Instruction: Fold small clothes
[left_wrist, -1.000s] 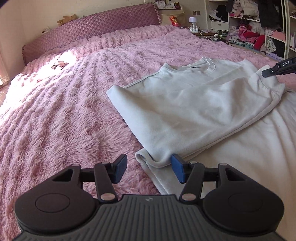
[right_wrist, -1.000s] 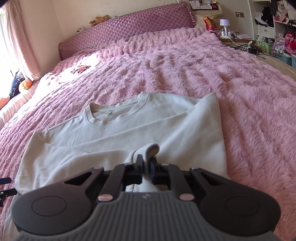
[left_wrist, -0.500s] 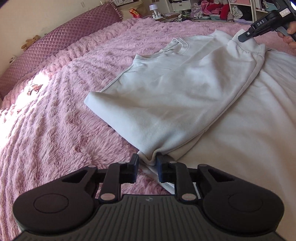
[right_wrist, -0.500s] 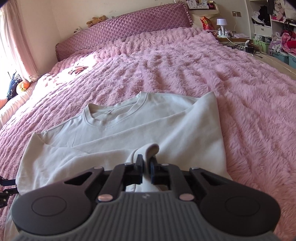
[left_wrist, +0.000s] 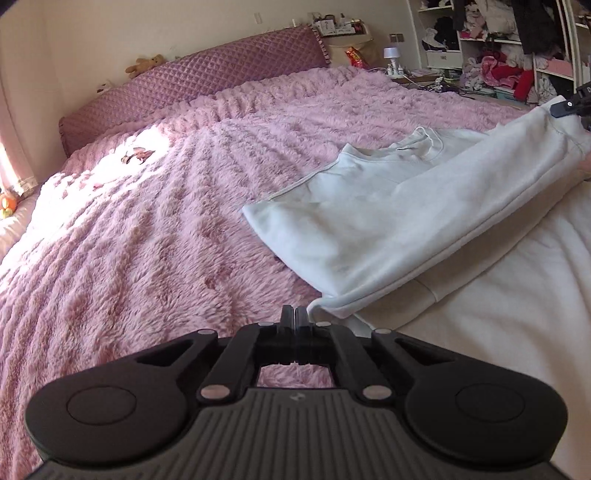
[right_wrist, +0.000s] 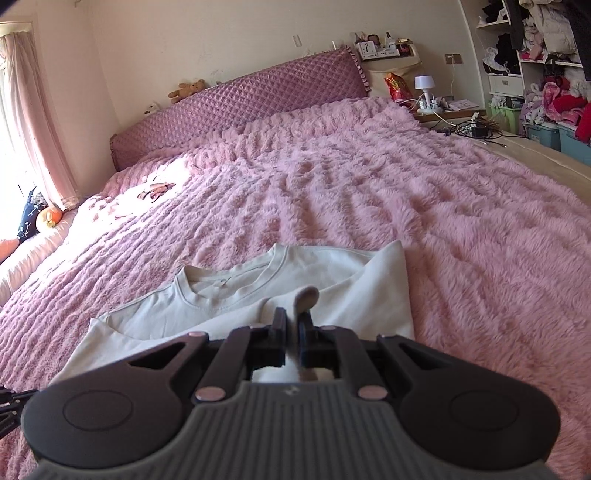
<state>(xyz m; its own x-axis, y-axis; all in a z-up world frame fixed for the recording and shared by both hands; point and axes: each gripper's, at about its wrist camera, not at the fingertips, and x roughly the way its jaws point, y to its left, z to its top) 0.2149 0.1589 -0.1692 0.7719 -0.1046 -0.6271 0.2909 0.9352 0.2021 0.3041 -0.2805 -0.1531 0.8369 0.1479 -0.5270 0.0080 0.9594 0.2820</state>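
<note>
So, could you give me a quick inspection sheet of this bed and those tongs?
Surface: pink fluffy blanket over the bed.
Job's things: one pale sweatshirt, partly folded.
Clutter: small unclear item on the blanket.
Grippers: right tongs shut on a sweatshirt fold; left tongs shut beside its corner, hold unclear.
Cables: cords on the bedside table.
Surroundings: quilted headboard, teddy bear, crowded shelves.

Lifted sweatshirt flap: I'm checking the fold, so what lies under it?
Under the raised flap shows more of the same cream sweatshirt, lying on the pink fluffy blanket. What lies beneath the flap's flat far part is covered.
</note>
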